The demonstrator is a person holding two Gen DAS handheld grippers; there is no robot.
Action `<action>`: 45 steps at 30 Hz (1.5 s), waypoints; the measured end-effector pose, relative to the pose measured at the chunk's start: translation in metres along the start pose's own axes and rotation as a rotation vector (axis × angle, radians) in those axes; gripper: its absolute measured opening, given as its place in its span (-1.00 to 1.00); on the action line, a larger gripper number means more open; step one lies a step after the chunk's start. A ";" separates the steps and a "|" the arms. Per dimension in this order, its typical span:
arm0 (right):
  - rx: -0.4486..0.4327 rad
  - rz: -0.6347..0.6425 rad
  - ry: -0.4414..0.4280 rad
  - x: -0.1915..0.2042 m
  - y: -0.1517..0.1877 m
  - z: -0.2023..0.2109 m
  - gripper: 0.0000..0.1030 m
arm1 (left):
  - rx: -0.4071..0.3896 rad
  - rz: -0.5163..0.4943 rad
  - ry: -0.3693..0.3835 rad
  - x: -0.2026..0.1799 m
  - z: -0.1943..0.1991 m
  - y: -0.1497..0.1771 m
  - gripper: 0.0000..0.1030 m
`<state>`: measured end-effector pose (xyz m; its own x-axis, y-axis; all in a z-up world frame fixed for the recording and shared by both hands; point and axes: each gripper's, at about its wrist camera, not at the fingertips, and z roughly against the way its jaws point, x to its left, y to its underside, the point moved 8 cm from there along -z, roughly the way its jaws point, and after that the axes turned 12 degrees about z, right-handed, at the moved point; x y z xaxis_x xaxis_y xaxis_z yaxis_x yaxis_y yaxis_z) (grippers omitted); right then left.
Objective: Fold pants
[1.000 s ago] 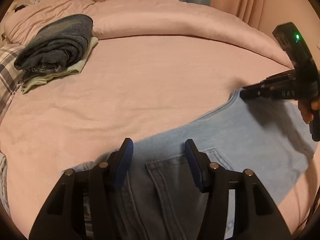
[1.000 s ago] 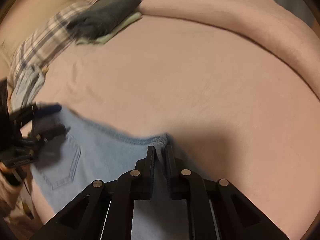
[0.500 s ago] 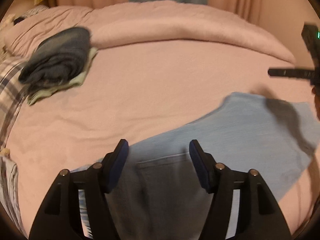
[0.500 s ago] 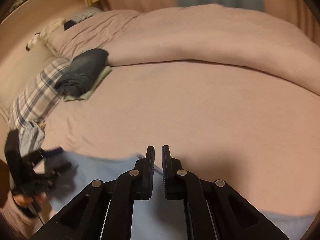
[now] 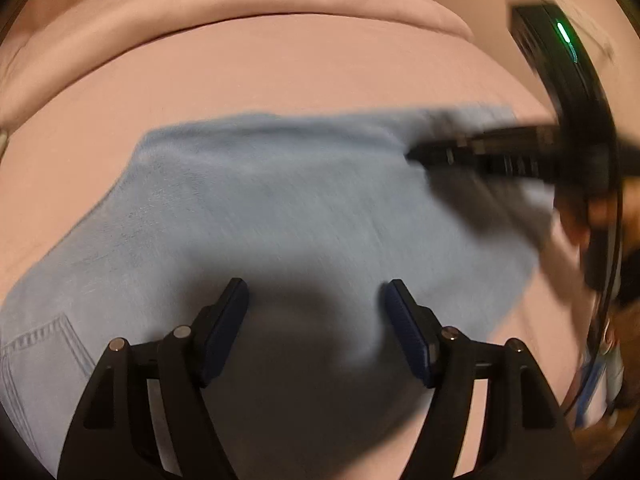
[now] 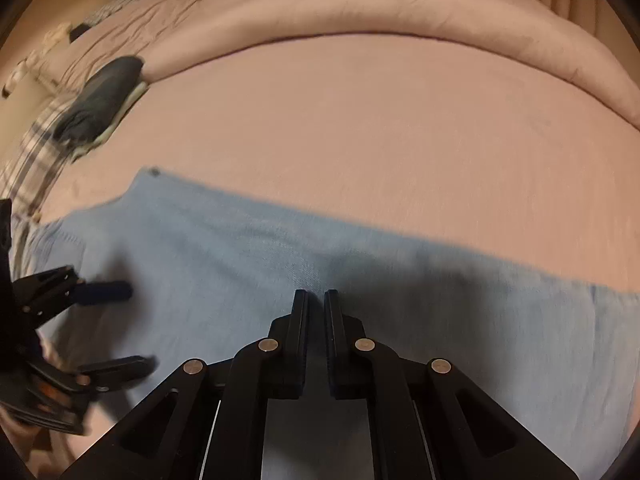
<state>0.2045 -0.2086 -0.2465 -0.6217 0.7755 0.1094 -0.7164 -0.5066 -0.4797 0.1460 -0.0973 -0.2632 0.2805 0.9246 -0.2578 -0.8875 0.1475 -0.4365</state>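
Light blue jeans (image 5: 280, 208) lie flat across the pink bed sheet (image 5: 280, 72), a back pocket (image 5: 44, 344) showing at the lower left. My left gripper (image 5: 316, 300) hovers over the jeans, its jaws opening, with no cloth pinched between them. In the right wrist view the same jeans (image 6: 240, 248) stretch from left to right. My right gripper (image 6: 315, 298) is shut just above them with nothing in it. The left gripper (image 6: 116, 328) shows at that view's left edge with spread fingers. The right gripper (image 5: 416, 156) reaches in blurred over the jeans' far right part.
A stack of folded dark clothes (image 6: 100, 108) sits at the bed's far left beside a plaid cloth (image 6: 32, 152). A rolled pink duvet (image 6: 360, 12) runs along the back. A person's hand (image 5: 600, 216) holds the right gripper.
My right gripper let go of the jeans' edge and stayed shut. My left jaws spread wider. Both grippers swept sideways across the jeans, which now lie flat.
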 end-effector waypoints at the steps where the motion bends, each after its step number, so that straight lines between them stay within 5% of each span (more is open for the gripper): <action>1: -0.006 -0.004 0.015 -0.002 0.006 0.008 -0.89 | 0.002 -0.019 0.006 -0.002 0.005 0.012 0.41; 4: -0.073 -0.012 0.009 0.004 0.021 0.034 -0.87 | -0.005 -0.018 0.017 0.003 0.017 0.030 0.41; 8: -0.099 -0.068 -0.086 0.023 0.053 0.040 -0.29 | -0.014 0.085 0.040 0.009 0.024 0.036 0.45; 15: -0.166 -0.095 -0.034 0.026 0.077 0.047 -0.26 | 0.023 0.037 -0.069 -0.013 0.013 0.038 0.74; 21: -0.266 -0.287 0.097 -0.051 0.090 0.081 -0.18 | 0.041 0.086 -0.068 -0.017 0.010 0.034 0.74; 23: -0.210 -0.376 0.129 -0.074 0.109 0.072 -0.22 | 0.045 0.124 -0.043 -0.019 0.012 0.032 0.74; 28: -0.354 -0.546 -0.025 -0.101 0.142 0.090 -0.26 | 0.062 0.192 0.059 -0.035 0.018 0.026 0.74; 31: -0.424 -0.652 -0.060 -0.116 0.159 0.105 -0.26 | 0.053 0.194 0.094 -0.054 0.017 0.008 0.74; 40: -0.421 -0.661 0.102 -0.124 0.156 0.130 -0.17 | 0.020 0.017 0.034 -0.100 -0.028 -0.071 0.67; 45: -0.398 -0.745 0.012 -0.124 0.176 0.126 -0.17 | 0.082 -0.059 0.073 -0.134 -0.074 -0.098 0.49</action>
<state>0.1159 -0.4411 -0.2349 -0.0262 0.8594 0.5107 -0.7715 0.3075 -0.5570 0.2228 -0.2615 -0.2496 0.3560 0.8859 -0.2973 -0.8948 0.2314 -0.3819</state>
